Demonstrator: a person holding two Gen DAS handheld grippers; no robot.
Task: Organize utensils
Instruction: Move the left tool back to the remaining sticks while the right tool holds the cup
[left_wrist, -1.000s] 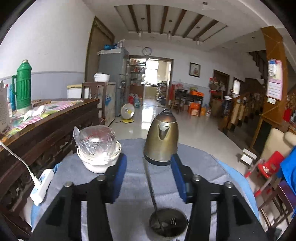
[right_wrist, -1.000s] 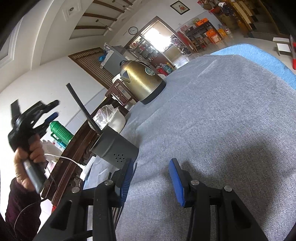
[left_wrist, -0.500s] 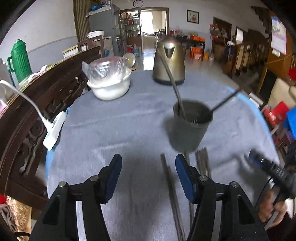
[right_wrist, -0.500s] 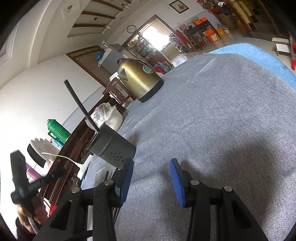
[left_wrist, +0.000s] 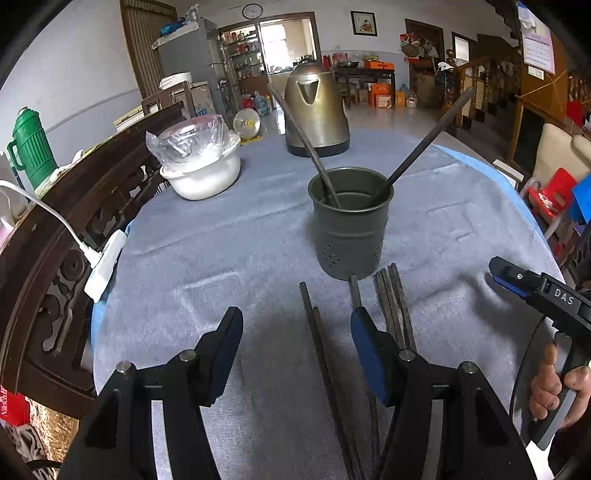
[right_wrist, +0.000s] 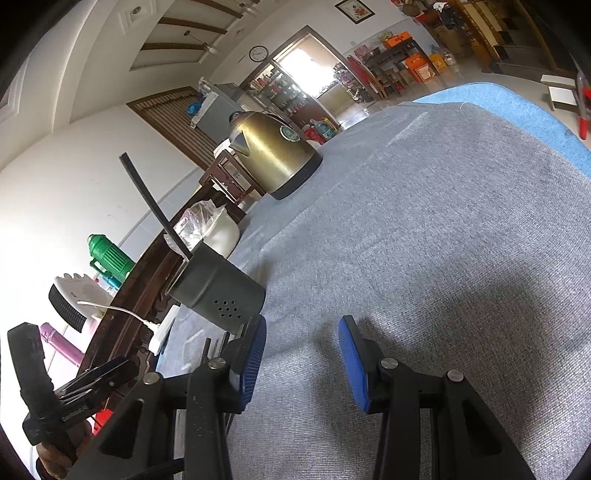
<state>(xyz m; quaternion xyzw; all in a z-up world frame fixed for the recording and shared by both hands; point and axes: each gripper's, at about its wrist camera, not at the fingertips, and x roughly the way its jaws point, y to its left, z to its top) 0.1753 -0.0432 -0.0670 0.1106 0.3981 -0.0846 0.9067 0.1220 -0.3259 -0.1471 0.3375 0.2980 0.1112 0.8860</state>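
left gripper (left_wrist: 297, 347): jaws apart, nothing clamped, just been widening a bit; hovering over the near ends of the loose chopsticks, pads not pressing anything
right gripper (right_wrist: 302, 354): jaws parted, empty, only bare cloth between the blue pads; parked on the near right of the holder
loose chopsticks (left_wrist: 325, 354): dark, flat on the cloth just in front of the holder; long axis running from the holder's base back toward the left gripper, far tips pointing at the holder
pair between the left jaws: two sticks side by side, tips stopping short of the holder's base
bunch by the left gripper's right finger (left_wrist: 393, 299): a few more, roughly parallel, tips nearly at the holder's foot, near ends hidden under the finger
holder (left_wrist: 350, 221): dark metal cup with holes low on its wall, standing upright mid-table
sticks in the holder: two already in, one (left_wrist: 303, 140) leaning far-left, one (left_wrist: 428, 140) leaning far-right, both poking well above the rim
kettle (left_wrist: 317, 110): brassy, behind the holder, well apart from it
white bowl (left_wrist: 203, 177): plastic bag on top, far-left of the holder
table edge (left_wrist: 491, 173): blue trim curving round to the right of the holder
open room: wide bare grey cloth (right_wrist: 424, 229) right of the holder, plus a bare strip to its left
wooden rail (left_wrist: 74, 221): left of the holder, past the table edge, white power strip (left_wrist: 105, 264) hanging against it
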